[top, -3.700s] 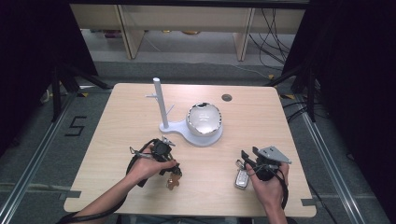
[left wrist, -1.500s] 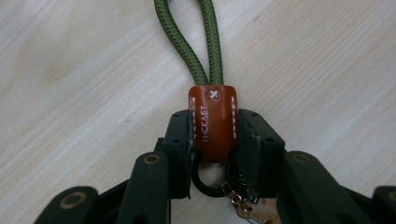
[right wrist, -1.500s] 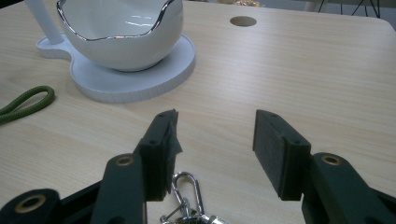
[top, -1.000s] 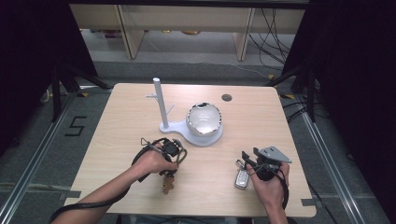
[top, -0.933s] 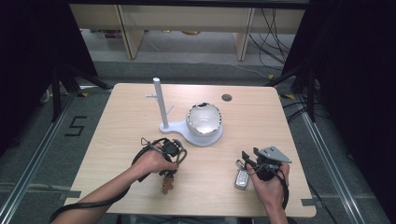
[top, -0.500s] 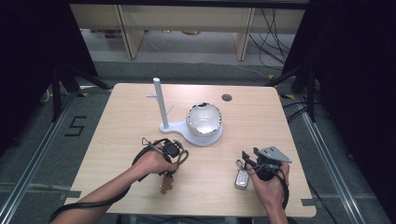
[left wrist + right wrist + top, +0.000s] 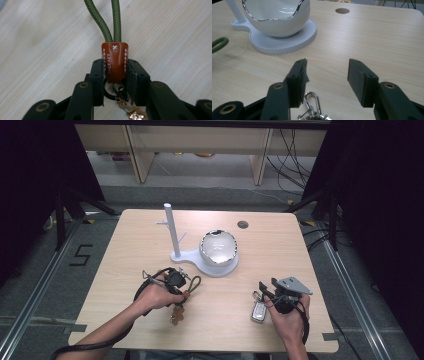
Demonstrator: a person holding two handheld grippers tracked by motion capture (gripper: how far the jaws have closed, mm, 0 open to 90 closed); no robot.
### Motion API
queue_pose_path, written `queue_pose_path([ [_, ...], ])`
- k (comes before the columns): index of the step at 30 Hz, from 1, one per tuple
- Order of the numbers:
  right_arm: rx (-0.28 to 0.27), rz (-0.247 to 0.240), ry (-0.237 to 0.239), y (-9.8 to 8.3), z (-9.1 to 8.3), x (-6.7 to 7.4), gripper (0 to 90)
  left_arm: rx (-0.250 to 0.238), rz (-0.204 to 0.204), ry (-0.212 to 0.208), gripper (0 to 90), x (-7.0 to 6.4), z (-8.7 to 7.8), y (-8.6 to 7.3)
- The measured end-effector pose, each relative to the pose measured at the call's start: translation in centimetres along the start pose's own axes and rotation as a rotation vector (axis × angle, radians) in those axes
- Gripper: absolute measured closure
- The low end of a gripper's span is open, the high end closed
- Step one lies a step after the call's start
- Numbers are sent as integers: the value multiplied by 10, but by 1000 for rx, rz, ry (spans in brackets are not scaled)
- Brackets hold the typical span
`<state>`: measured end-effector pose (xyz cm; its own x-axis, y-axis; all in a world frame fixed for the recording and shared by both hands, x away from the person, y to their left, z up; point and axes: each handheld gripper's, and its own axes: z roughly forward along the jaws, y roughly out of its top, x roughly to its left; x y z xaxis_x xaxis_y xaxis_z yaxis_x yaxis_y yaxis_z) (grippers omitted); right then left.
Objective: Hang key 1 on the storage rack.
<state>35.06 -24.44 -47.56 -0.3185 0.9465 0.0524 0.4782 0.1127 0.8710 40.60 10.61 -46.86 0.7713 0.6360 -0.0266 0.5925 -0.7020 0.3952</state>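
Wooden table [image 7: 150,245], leather tag [image 7: 114,61] between jaws

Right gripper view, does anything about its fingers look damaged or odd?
Yes. The pad on one of the fingers looks torn, its front edge ragged and peeling, while the other pad is flat and square. The right gripper stands open above a carabiner key bunch.

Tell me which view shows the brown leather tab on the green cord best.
The left gripper view: the brown leather tab sits close up between the left gripper fingers, stitching visible. The high view gives a tiny brownish speck by the hand. The right gripper view catches a green cord loop.
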Motion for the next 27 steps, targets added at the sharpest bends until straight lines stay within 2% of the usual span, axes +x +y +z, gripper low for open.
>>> queue_pose_path([
  [1,0,0,0,0,0,0,502,0,0,0,679,0,0,0],
  [2,-8,-21,-11,0,0,-1,501,-57,-33,5,679,0,-4,-4],
  [3,-6,-3,10,0,0,0,501,-79,-32,7,679,1,-6,-5],
  [6,-15,-8,8,0,1,-1,502,-147,-60,10,679,3,-13,-11],
  [8,-7,-20,0,1,0,0,502,-179,-73,5,679,5,-18,-15],
  [9,-7,-20,0,1,0,0,502,-179,-73,5,679,5,-18,-15],
  [10,-6,28,3,0,0,3,502,-228,-84,16,679,7,-22,-19],
  [14,-5,26,7,0,-1,3,502,-302,-108,33,679,10,-30,-26],
  [15,-5,28,7,0,-1,3,502,-302,-108,33,679,10,-30,-26],
  [16,-7,25,5,0,0,3,502,-340,-111,47,679,11,-33,-30],
  [17,-7,25,5,0,0,3,502,-340,-111,47,679,11,-33,-30],
  [18,-3,19,1,0,-1,2,502,-380,-122,63,679,12,-37,-34],
  [20,1,26,4,0,-1,3,502,-393,-122,67,679,14,-39,-36],
  [22,8,23,-7,1,-2,3,502,-444,-152,87,679,17,-45,-42],
  [24,11,27,-7,1,-2,3,503,-456,-156,87,679,19,-47,-44],
  [25,9,25,-7,1,-2,3,503,-495,-195,100,679,20,-49,-47],
  [27,-2,22,0,0,-1,2,503,-506,-203,103,679,21,-51,-48],
])
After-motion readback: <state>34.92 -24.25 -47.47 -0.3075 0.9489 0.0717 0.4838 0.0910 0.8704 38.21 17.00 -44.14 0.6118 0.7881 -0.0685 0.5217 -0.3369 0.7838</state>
